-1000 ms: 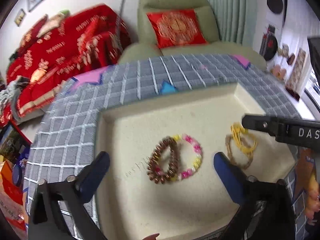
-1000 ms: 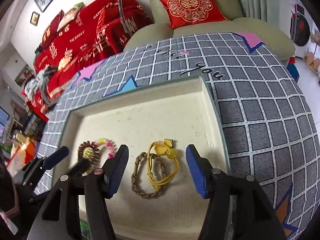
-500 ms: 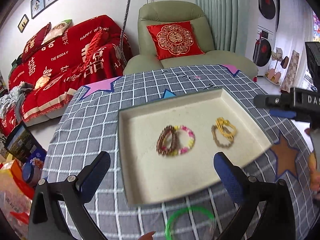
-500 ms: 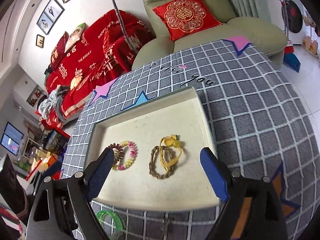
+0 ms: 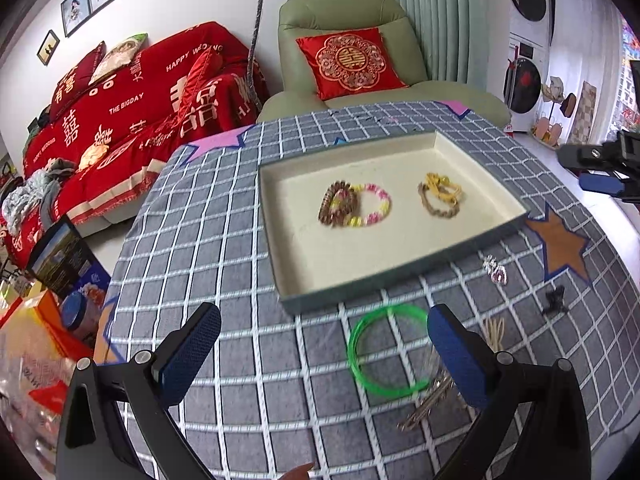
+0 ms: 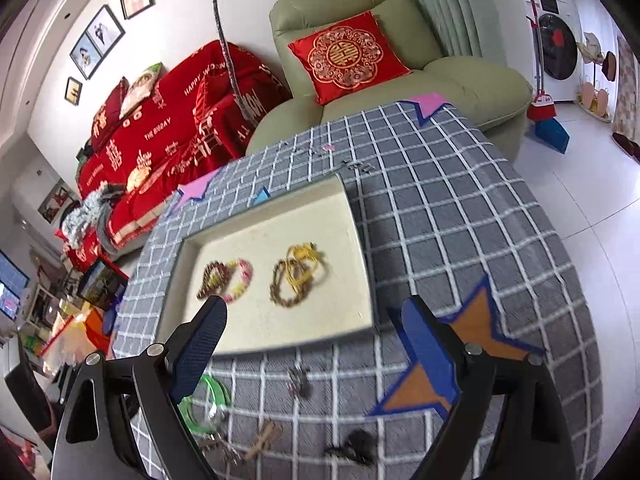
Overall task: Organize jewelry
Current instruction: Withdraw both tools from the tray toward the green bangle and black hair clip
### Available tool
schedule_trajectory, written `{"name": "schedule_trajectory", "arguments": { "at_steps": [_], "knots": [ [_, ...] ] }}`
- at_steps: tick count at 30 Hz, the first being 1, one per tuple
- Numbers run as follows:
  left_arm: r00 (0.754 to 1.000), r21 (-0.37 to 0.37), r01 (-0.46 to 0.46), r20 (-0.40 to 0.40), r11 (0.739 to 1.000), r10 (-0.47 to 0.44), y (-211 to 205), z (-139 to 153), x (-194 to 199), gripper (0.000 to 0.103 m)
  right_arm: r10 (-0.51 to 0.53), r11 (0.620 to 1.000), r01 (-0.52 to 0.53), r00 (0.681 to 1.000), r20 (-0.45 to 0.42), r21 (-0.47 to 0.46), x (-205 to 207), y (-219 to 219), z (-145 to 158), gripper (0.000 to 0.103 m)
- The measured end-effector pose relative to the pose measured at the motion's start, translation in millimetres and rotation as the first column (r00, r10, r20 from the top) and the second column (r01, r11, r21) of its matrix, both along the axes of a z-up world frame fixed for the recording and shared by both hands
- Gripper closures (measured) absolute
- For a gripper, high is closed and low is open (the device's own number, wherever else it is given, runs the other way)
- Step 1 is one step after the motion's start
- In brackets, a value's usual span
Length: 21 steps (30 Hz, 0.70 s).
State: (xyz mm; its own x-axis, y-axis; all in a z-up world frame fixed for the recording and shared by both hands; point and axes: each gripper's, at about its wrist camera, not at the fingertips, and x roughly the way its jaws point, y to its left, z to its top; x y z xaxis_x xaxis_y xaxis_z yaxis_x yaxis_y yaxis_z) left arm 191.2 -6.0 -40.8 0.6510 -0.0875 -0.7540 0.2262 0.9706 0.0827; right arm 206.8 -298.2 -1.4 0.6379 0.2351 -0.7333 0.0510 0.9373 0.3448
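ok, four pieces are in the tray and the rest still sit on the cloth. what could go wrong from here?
1. The green bangle lies over thin gold hairpins; a grab there may catch both.
2. The silver piece and small black item are tiny and blurred, so wide jaws may miss them.
3. In the tray, the brown bead bracelet overlaps the pink-yellow one, and the yellow hair tie overlaps the braided band; a new drop could tangle them.

Tray (image 5: 400, 284) interior: near half bare, bracelets (image 5: 354, 206) and hair ties (image 5: 440, 198) crowd far half. Table (image 5: 224, 248) left edge bare cloth. Near edge cluttered: green bangle (image 5: 386, 354), clips (image 5: 428, 404), black piece (image 5: 554, 300).
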Motion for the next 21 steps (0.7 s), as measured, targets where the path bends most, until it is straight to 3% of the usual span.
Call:
{"name": "schedule_trajectory", "arguments": {
  "at_steps": [11,16,21],
  "knots": [
    [0.987,-0.089,-0.08,-0.145,0.993,0.067,24,-34,0,0.0,0.056,0.997,-0.062,0.991,-0.125,-0.042,-36,12,-37,0.012],
    [0.982,-0.112,-0.098,-0.173,0.989,0.078,27,-41,1,0.0,0.07,0.991,-0.087,0.984,-0.162,-0.097,-50,20,-53,0.012],
    [0.979,-0.121,-0.107,-0.184,0.987,0.083,24,-45,4,0.0,0.058,0.993,-0.077,0.979,-0.194,-0.088,-57,23,-63,0.012]
  ]
}}
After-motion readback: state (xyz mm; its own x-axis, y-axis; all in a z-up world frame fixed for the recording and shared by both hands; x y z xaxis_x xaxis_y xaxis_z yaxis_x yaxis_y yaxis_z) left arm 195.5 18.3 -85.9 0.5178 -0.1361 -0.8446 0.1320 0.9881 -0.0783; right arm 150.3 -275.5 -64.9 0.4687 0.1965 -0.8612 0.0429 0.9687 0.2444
